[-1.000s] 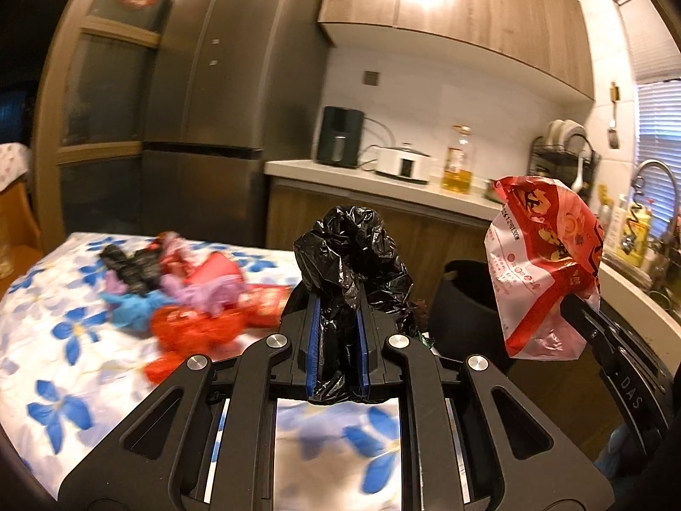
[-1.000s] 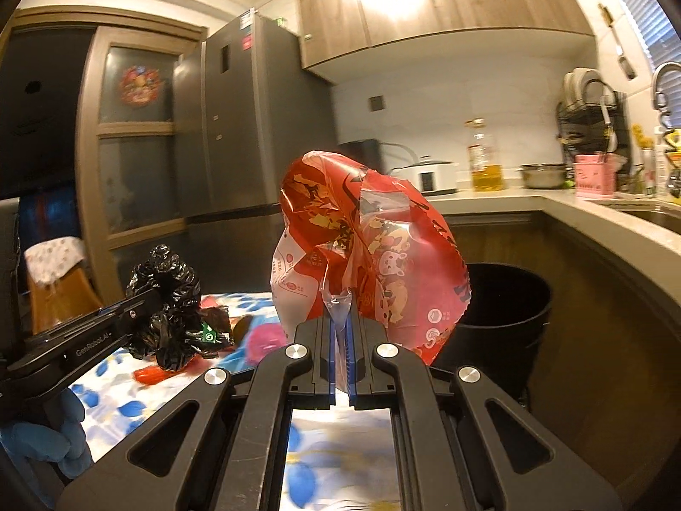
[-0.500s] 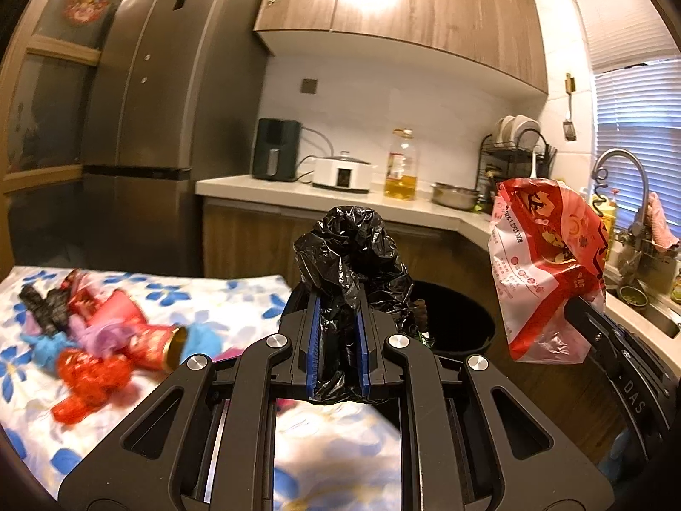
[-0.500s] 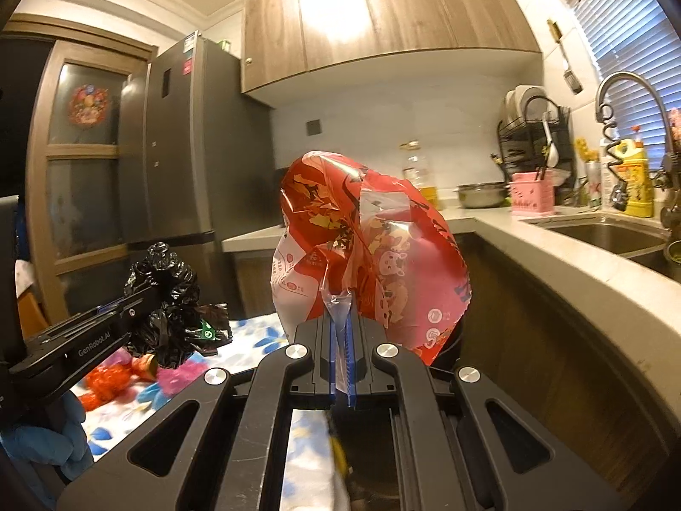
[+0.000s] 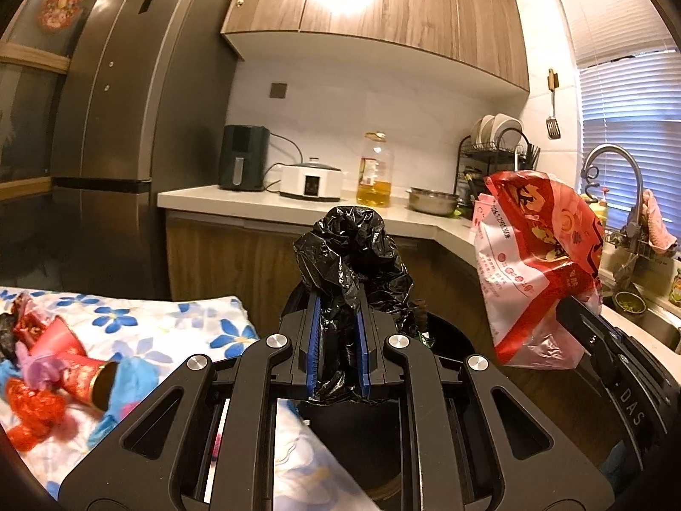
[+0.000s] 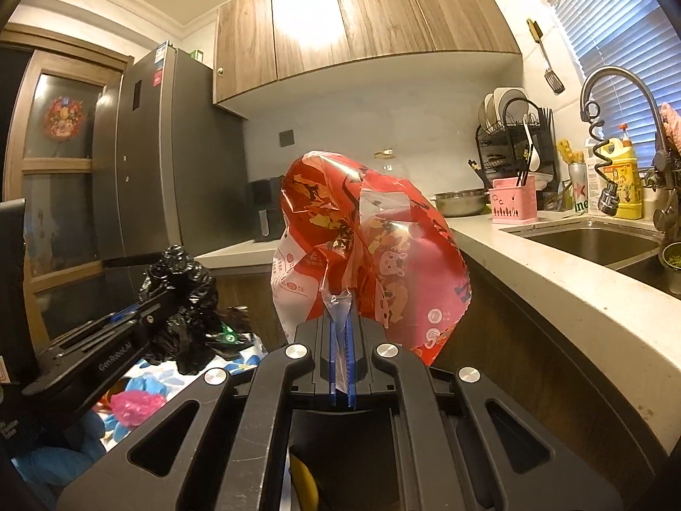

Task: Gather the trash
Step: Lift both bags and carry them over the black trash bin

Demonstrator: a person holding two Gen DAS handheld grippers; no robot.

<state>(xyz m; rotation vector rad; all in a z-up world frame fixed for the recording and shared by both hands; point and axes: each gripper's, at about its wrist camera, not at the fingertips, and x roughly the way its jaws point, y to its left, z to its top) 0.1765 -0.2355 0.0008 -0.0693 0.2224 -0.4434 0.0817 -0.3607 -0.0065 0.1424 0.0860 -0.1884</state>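
Left gripper (image 5: 336,340): the jaws are standing narrow and are clamping a crumpled black plastic bag (image 5: 353,264); the bag is bulging up and forward past the blue pads (image 5: 313,340).
Right gripper (image 6: 340,357): the jaws are standing almost fully closed and are pinching a thin fold of a red-and-white printed plastic bag (image 6: 374,264); the rest of the bag is ballooning above the fingertips.
Trash bin (image 5: 451,340): a dark, open-topped bin is standing on the floor against the wooden cabinet front, just beyond the table edge.
Key relation: the bin mouth is lying below and slightly ahead of both grippers. The black bag is hanging over the near-left part of the rim; the red bag is hanging to the right of it, closer to the counter. Judged from both views, neither hand is clearly nearer.
Bag axes: both bags are standing roughly upright from the jaws, long axis vertical.
Next move, judged: each gripper needs to tip or lower over the opening and then spread its jaws.
Count, held: one black bag, one red bag.
Count, remaining trash (image 5: 47,366): a mixed pile is lying on the floral tablecloth (image 5: 170,323); one red cup is countable, the crumpled red, blue and pink pieces are too tangled to count.
Count, bins: one.
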